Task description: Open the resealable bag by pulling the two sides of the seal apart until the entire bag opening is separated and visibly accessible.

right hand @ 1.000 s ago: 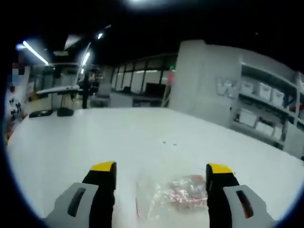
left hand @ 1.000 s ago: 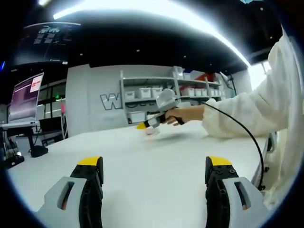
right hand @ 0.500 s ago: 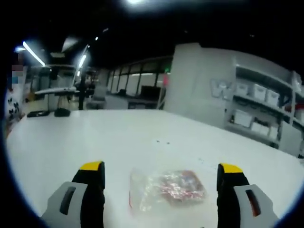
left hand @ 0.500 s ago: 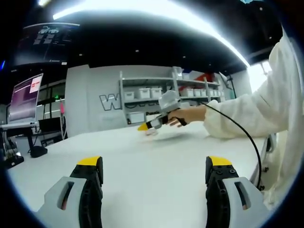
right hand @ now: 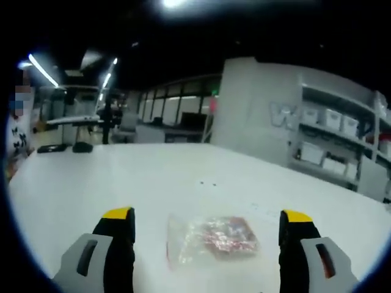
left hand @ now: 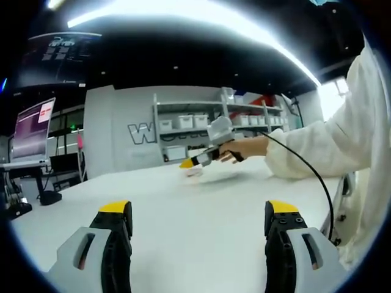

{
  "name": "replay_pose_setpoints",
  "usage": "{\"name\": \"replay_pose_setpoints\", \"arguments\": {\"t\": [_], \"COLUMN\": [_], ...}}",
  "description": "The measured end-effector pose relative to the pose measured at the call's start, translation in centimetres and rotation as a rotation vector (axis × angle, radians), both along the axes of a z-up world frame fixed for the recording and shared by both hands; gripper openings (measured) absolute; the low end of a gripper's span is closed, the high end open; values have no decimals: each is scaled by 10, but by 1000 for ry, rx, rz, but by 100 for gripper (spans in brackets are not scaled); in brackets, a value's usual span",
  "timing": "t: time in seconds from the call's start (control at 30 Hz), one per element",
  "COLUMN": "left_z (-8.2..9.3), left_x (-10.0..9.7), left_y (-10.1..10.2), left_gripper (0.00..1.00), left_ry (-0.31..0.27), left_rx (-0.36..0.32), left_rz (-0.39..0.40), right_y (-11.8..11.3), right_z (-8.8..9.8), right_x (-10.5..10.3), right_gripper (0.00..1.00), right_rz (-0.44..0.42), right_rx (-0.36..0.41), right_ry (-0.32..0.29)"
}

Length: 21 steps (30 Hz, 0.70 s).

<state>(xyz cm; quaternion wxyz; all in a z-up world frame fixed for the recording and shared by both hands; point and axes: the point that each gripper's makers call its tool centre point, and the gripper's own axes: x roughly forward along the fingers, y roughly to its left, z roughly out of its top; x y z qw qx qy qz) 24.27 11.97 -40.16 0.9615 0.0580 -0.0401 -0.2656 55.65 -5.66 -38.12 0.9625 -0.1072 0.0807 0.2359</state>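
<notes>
Resealable bag [right hand: 211, 239] lies flat on the white table [right hand: 153, 183], ahead of the right gripper [right hand: 208, 223] and between its spread jaws, untouched. Left gripper [left hand: 198, 213] is spread too, over bare tabletop. Shelves [left hand: 201, 122] with bins stand far beyond.

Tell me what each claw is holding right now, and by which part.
Nothing is held. The right claw is open, with the resealable bag lying flat on the table between its jaws, untouched. The left claw is open above bare table.
</notes>
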Motion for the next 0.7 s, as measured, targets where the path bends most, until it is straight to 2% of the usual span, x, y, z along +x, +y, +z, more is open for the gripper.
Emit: {"name": "replay_pose_setpoints", "arguments": {"t": [0.57, 0.7], "left_z": [5, 7], "left_x": [-4, -3], "left_y": [-3, -2], "left_gripper": [89, 95], "left_ry": [-13, -24], "left_rx": [-2, -14], "left_rz": [-9, 1], "right_y": [-13, -15], "right_z": [4, 8], "right_x": [-18, -22], "right_gripper": [100, 100], "right_rz": [-1, -1], "right_rx": [-19, 5], "right_ry": [-16, -22]}}
